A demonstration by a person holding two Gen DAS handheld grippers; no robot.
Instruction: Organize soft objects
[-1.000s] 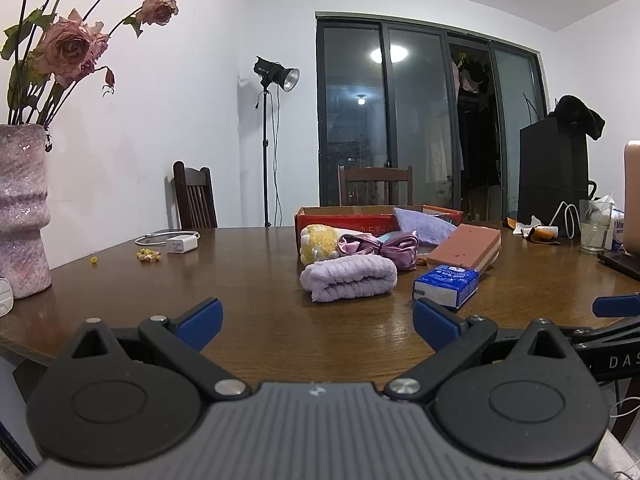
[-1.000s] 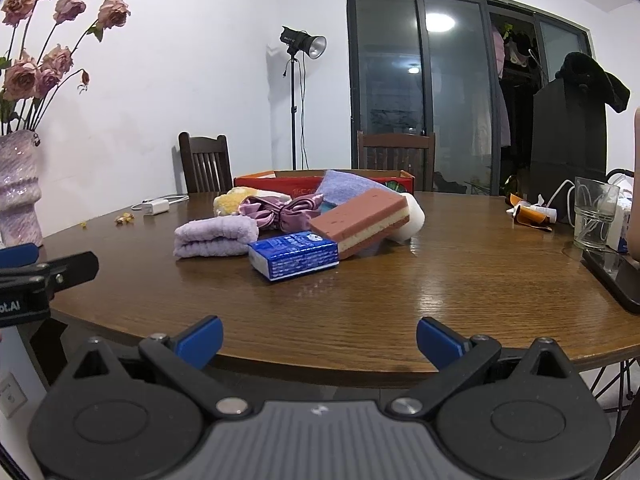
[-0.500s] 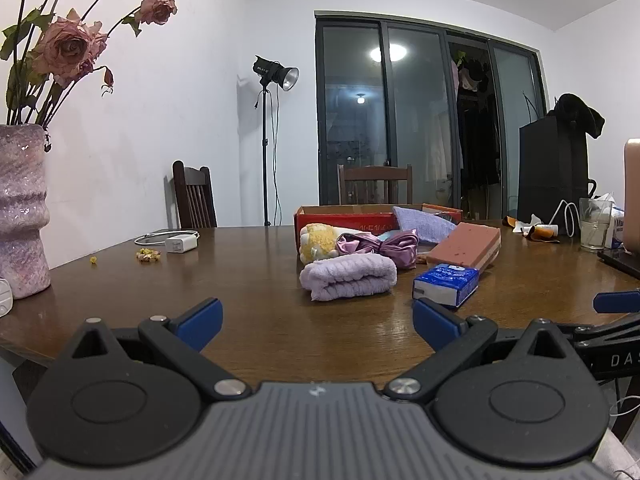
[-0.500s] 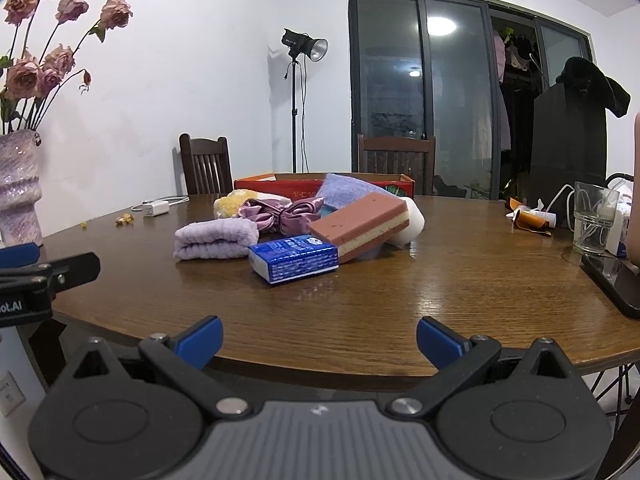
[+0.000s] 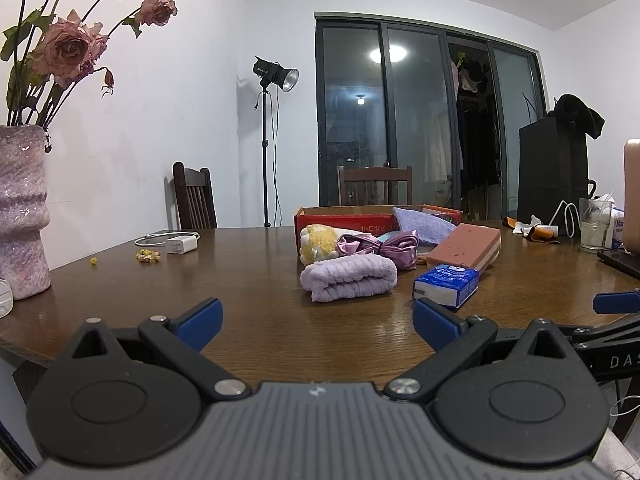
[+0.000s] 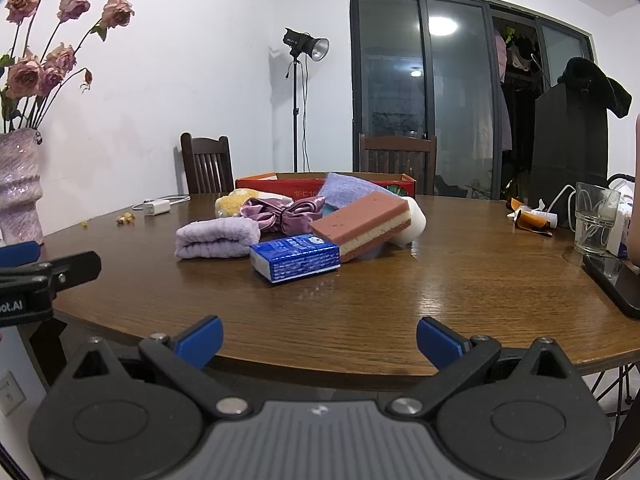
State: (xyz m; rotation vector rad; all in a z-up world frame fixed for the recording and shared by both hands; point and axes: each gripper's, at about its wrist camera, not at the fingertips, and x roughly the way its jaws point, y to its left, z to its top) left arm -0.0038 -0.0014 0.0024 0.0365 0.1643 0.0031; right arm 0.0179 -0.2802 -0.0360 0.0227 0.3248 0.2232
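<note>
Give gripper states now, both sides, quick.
Left gripper: open, empty, short of the purple towel.
Right gripper: open, empty, at the table edge.

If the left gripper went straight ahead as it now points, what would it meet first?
Probably the folded lavender towel, lying nearest along the open left gripper's line on the table; the blue tissue pack sits slightly right. Depth is uncertain.

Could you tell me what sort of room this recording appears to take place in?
Probably a home dining room: a round wooden table with dining chairs, a vase of dried roses, and sliding glass doors behind. A studio light suggests staged filming.
</note>
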